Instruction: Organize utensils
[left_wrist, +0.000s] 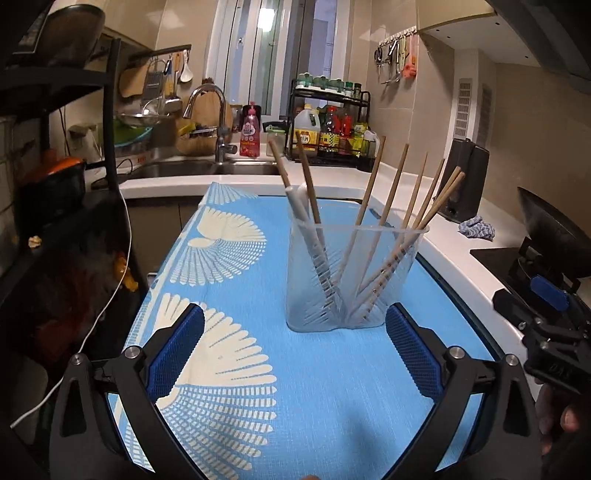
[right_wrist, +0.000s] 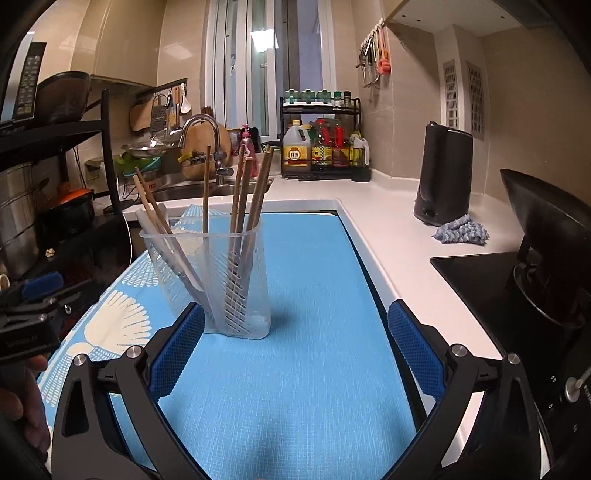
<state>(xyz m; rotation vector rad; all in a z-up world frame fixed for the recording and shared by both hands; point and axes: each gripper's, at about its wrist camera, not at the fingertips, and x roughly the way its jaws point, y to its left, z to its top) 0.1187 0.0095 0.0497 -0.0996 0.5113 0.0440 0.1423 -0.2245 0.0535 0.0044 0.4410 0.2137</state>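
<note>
A clear plastic utensil holder (left_wrist: 343, 280) stands upright on the blue patterned mat (left_wrist: 229, 280). Several wooden chopsticks (left_wrist: 391, 206) and a white utensil (left_wrist: 301, 206) lean inside it. My left gripper (left_wrist: 295, 354) is open and empty, just in front of the holder, slightly to its left. In the right wrist view the holder (right_wrist: 214, 280) sits ahead on the left, with chopsticks (right_wrist: 255, 192) sticking out. My right gripper (right_wrist: 295, 350) is open and empty, with its left pad (right_wrist: 177, 350) close to the holder's base. The left gripper's body (right_wrist: 33, 314) shows at that view's left edge.
The mat (right_wrist: 314, 295) lies on a white counter (right_wrist: 388, 221). A sink with faucet (left_wrist: 218, 122) and a bottle rack (left_wrist: 328, 129) stand behind. A dark kettle (right_wrist: 443, 173), a blue rag (right_wrist: 461, 230) and a black hob (right_wrist: 491, 284) with a pan are on the right.
</note>
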